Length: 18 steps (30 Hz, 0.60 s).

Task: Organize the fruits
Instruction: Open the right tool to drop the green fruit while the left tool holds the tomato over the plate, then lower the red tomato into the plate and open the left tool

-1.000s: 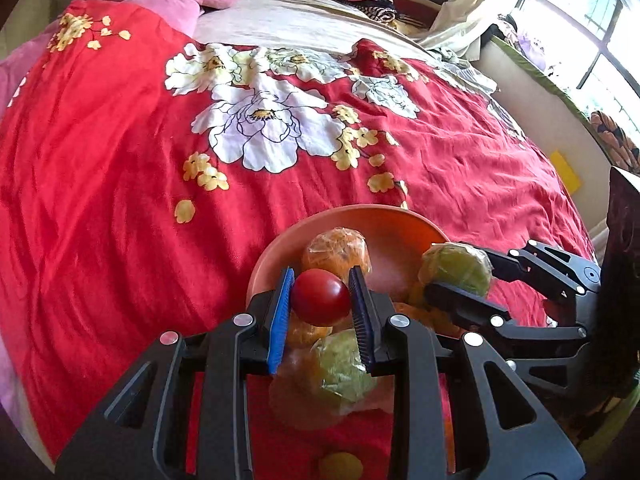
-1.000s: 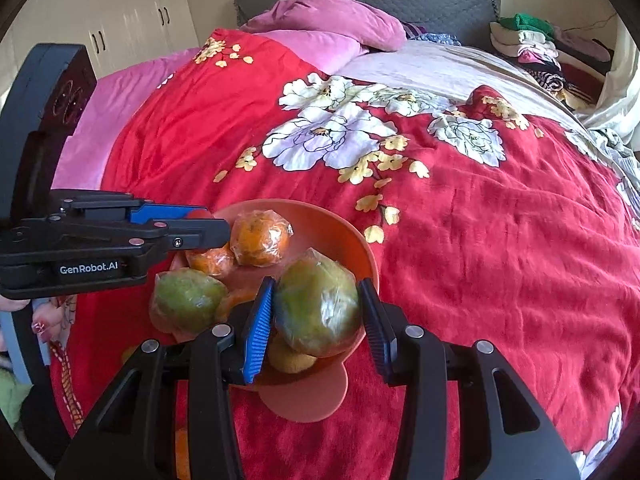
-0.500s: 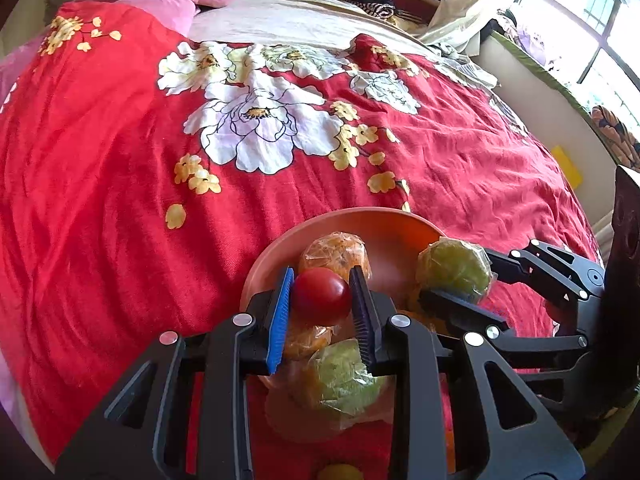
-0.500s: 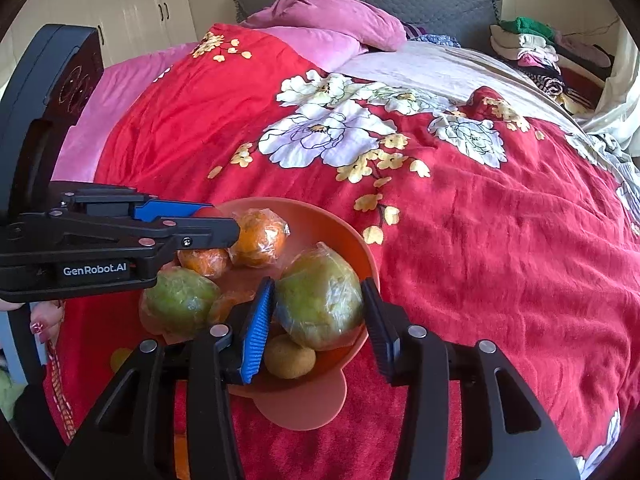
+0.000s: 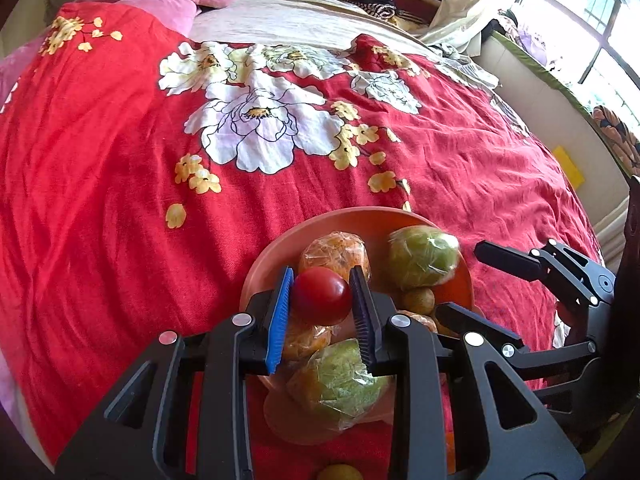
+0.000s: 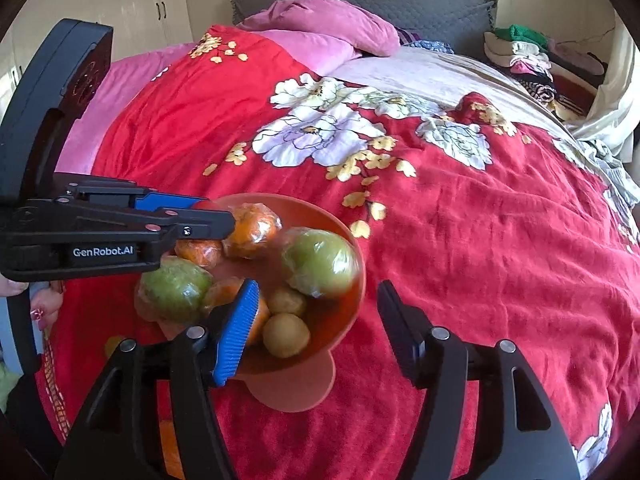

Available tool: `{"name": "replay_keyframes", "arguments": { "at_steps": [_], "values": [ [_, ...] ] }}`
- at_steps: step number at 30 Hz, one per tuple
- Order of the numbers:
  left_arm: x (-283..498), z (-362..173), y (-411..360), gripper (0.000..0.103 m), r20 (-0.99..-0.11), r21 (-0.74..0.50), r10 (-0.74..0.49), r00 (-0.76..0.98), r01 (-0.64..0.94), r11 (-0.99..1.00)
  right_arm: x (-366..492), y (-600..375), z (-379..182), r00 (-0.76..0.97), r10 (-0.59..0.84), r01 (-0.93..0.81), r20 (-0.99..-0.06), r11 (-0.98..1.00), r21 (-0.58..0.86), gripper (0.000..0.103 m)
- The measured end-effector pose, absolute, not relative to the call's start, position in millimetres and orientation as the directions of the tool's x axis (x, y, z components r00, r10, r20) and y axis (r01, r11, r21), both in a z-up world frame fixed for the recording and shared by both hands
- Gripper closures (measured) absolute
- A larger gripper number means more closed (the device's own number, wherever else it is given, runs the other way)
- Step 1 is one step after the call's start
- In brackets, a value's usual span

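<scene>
Fruits fill an orange bowl (image 5: 280, 248) that stands on a red flowered bedspread (image 5: 100, 160).

In the left wrist view, the left gripper (image 5: 322, 300) pinches a red tomato (image 5: 320, 296) between its blue and black pads, just above the bowl's near side. Behind the tomato lies a plastic-wrapped orange (image 5: 336, 250); to its right sits a wrapped green fruit (image 5: 424, 256), slightly blurred. Another wrapped green fruit (image 5: 340, 384) lies at the bowl's near edge, under the gripper. The right gripper (image 5: 460, 280) reaches in from the right, its fingers apart, one beside the bowl's rim and one over it.

In the right wrist view, the right gripper (image 6: 316, 304) has its jaws opening, well spread on either side of the bowl (image 6: 356, 280), pressing nothing. The wrapped green fruit (image 6: 320, 264) rests in the bowl beyond the fingertips, free of both pads. Two small yellowish fruits (image 6: 286, 334) lie in front of it. The left gripper (image 6: 212, 220) comes in from the left over the bowl; the tomato is mostly hidden behind it. A pink pillow (image 6: 320, 20) lies at the headboard.
</scene>
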State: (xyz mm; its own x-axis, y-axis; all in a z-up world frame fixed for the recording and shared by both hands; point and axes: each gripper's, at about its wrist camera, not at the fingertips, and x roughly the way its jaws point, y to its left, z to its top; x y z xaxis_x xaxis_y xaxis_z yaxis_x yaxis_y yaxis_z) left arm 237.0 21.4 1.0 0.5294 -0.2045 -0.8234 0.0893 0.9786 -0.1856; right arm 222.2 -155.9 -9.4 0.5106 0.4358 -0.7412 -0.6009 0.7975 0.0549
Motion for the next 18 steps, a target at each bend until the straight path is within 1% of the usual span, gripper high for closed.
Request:
{"name": "replay_keyframes", "arguments": {
  "at_steps": [4,5,7,10,13,16,18],
  "values": [
    [237,1,21,0.081,-0.824,-0.184,-0.202,0.529,0.088,0.979,220,-161,-8,0.517,0.432,-0.591,-0.739,0.805,0.056,0.039],
    [237,1,21,0.081,-0.825,-0.182,-0.201,0.529,0.088,0.979,219,-163,-8,0.518,0.431,-0.588,-0.739,0.807,0.059,0.036],
    [237,0,21,0.08,-0.825,-0.181,-0.199,0.529,0.087,0.98,217,-166,-6,0.523,0.432,-0.583,-0.735,0.81,0.062,0.034],
    [235,0,20,0.078,-0.825,-0.181,-0.2,0.529,0.087,0.98,214,-172,-4,0.526,0.431,-0.574,-0.733,0.816,0.067,0.029],
    [235,0,19,0.076,-0.825,-0.179,-0.198,0.529,0.086,0.98,211,-175,-2,0.531,0.427,-0.568,-0.732,0.82,0.067,0.026],
    [235,1,19,0.071,-0.824,-0.183,-0.2,0.53,0.085,0.98,209,-180,0,0.536,0.425,-0.559,-0.729,0.826,0.071,0.024],
    [234,1,18,0.062,-0.825,-0.176,-0.191,0.532,0.08,0.981,208,-182,1,0.541,0.424,-0.555,-0.727,0.829,0.071,0.023]
  ]
}}
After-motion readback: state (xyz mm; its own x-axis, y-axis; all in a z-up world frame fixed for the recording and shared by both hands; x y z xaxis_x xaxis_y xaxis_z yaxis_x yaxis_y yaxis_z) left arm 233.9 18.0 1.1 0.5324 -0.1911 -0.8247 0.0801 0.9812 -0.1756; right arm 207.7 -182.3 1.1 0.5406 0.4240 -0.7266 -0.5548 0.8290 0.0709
